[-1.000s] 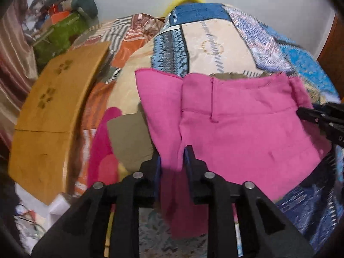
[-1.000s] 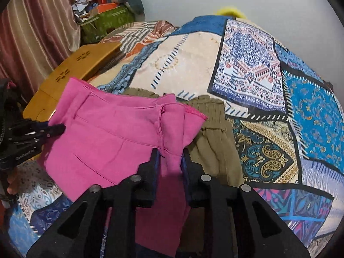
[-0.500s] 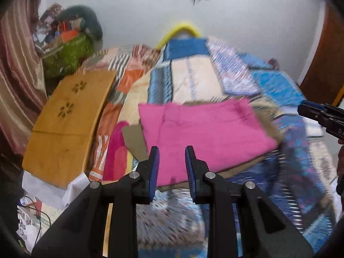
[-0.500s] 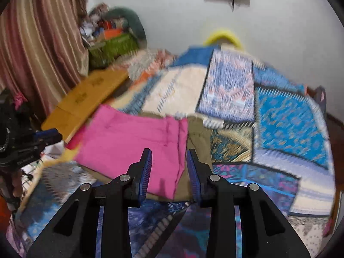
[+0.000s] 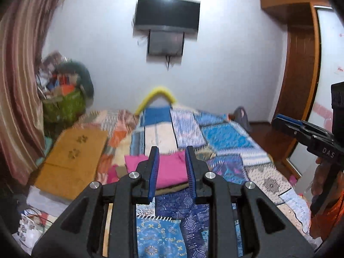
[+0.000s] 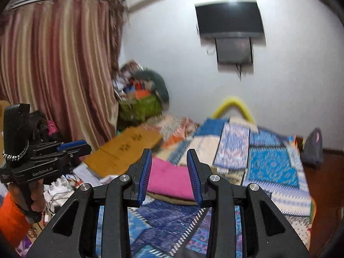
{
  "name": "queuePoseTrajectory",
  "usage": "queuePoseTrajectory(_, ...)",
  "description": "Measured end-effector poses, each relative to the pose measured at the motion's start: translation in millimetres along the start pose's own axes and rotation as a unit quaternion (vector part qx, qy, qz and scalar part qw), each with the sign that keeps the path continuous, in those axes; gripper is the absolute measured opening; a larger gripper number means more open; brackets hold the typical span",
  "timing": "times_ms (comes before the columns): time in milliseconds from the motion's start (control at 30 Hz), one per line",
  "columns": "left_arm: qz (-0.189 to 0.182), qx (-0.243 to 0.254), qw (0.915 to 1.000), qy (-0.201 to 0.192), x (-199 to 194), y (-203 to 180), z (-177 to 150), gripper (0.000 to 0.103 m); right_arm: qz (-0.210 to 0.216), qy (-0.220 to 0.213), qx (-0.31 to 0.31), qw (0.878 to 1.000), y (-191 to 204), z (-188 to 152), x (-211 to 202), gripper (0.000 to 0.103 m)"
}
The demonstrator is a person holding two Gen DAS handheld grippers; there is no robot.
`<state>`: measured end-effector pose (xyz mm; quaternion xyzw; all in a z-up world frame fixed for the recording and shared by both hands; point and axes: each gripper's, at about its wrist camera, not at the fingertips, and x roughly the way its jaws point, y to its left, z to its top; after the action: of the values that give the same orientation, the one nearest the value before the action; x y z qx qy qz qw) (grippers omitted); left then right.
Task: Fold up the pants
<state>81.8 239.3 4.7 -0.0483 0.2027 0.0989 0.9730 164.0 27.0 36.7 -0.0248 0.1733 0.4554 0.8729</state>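
The pink pants (image 5: 172, 169) lie folded flat on the patchwork bedspread (image 5: 225, 135), on top of an olive garment (image 5: 172, 188). They also show in the right wrist view (image 6: 169, 181). My left gripper (image 5: 172, 152) is open and empty, raised well back from the pants. My right gripper (image 6: 169, 154) is open and empty, also held back above the bed's near end. Each gripper shows at the edge of the other's view, the right one (image 5: 301, 129) and the left one (image 6: 64, 148).
A wooden board (image 5: 71, 159) lies on the bed's left side. A pile of clutter with a green bag (image 5: 64, 103) stands at the far left by the curtain (image 6: 53, 75). A TV (image 5: 166, 16) hangs on the wall. A wooden wardrobe (image 5: 301, 86) stands at right.
Both grippers let go of the pink pants, opened, and pulled up and back from the bed. The pants now lie folded on the olive garment.
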Motion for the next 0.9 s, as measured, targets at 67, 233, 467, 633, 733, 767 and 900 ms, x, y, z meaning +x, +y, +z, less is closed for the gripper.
queuePoseTrajectory(67,0.012,0.009,0.9995,-0.030,-31,-9,0,0.024,0.009,-0.019,0.002,1.000,11,3,-19,0.031)
queuePoseTrajectory(233,0.008,0.007,0.9970,-0.076,-88,-24,-12,0.046,0.020,-0.059,0.004,0.998,34,-2,-52,0.042)
queuePoseTrajectory(467,0.028,0.019,0.9926,-0.117,-129,-40,-33,0.083,0.001,-0.095,0.004,0.996,51,-21,-75,0.076)
queuePoseTrajectory(633,0.033,0.019,0.9905,-0.132,-143,-48,-44,0.101,-0.024,-0.105,0.010,0.994,52,-29,-83,0.098)
queuePoseTrajectory(733,0.039,0.010,0.9890,-0.142,-148,-49,-48,0.103,-0.042,-0.113,0.008,0.993,53,-32,-89,0.103)
queuePoseTrajectory(767,0.041,0.010,0.9888,-0.143,-148,-48,-49,0.103,-0.043,-0.113,0.006,0.993,53,-33,-90,0.103)
queuePoseTrajectory(900,0.041,0.014,0.9888,-0.143,-149,-54,-51,0.103,-0.050,-0.112,0.001,0.992,54,-33,-92,0.103)
